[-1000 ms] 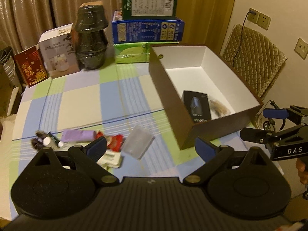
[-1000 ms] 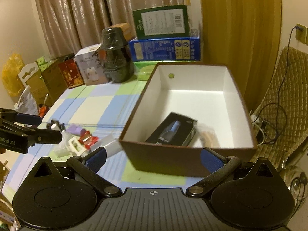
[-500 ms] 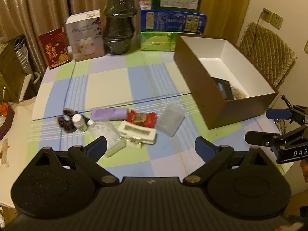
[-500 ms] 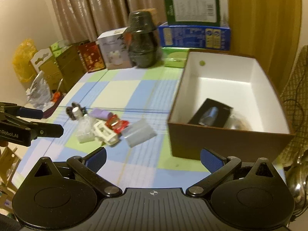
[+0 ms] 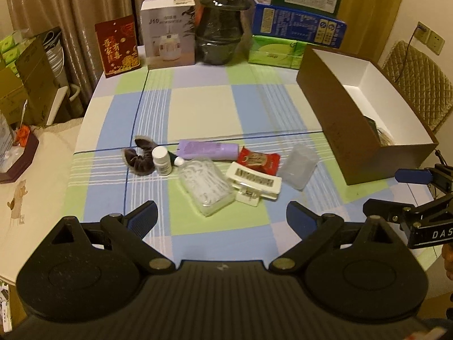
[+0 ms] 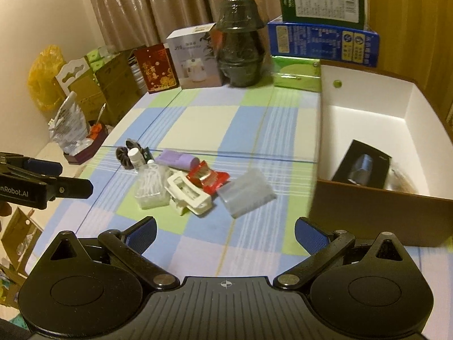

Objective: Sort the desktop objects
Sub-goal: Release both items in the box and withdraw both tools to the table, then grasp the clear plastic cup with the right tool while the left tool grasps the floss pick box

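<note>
A pile of small objects lies mid-table: a dark scrunchie (image 5: 140, 157), a white pill bottle (image 5: 162, 161), a purple tube (image 5: 208, 150), a red snack packet (image 5: 259, 161), a white hair clip (image 5: 254, 182), a clear bag of cotton swabs (image 5: 206, 187) and a frosted plastic case (image 5: 299, 166). The brown storage box (image 5: 334, 124) stands to the right with a black carton (image 6: 362, 165) inside. My left gripper (image 5: 222, 221) is open, hanging short of the pile. My right gripper (image 6: 225, 232) is open too, nearer the frosted case (image 6: 246, 191).
Along the table's far edge stand a red card box (image 5: 117, 45), a white appliance box (image 5: 170, 32), a dark wrapped pot (image 5: 222, 19) and stacked green and blue cartons (image 5: 297, 25). A quilted chair (image 5: 416, 85) sits behind the brown box. Cardboard boxes (image 6: 107, 90) crowd the left.
Both grippers have swung left and pulled back from the brown box, so the pile of small objects now lies centred ahead. Both stayed open.
</note>
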{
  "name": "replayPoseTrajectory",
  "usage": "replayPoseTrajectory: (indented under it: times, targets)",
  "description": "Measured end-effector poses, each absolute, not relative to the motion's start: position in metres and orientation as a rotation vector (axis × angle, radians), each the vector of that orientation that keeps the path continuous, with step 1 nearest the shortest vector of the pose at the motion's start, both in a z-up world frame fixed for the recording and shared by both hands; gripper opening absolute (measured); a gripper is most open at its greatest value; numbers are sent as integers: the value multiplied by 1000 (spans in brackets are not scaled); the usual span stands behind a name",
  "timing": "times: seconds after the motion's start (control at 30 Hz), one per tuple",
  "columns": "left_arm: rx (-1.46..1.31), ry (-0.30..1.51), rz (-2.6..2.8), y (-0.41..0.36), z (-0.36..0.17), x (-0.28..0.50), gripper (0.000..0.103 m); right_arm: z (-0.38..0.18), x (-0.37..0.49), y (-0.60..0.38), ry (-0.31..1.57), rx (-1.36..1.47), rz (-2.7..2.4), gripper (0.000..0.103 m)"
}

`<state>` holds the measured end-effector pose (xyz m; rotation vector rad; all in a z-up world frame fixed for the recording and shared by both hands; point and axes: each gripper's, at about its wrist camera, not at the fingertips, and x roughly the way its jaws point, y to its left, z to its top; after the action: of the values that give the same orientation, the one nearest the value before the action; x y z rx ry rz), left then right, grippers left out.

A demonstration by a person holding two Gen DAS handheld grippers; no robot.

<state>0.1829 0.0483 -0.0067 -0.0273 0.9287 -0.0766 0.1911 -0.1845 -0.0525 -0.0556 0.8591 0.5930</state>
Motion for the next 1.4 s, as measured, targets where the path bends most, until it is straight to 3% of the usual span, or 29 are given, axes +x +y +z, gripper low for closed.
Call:
replayPoseTrajectory:
  times: [0.5,0.63,0.83,1.4]
  targets:
    - [-16,986,-69,67,-43,222,94,-84,223,-148,892,45,472,100]
    - [-13,1005,-62,67,-58,238,92,-96,231,-137,891,54,425,84]
    - [-15,1026,-17,68,-82,267,92,-109,250,-131,901,98,357,69]
    - [-76,1090,26,71,-126,315,92,-142,287,-121,941,130,220,69]
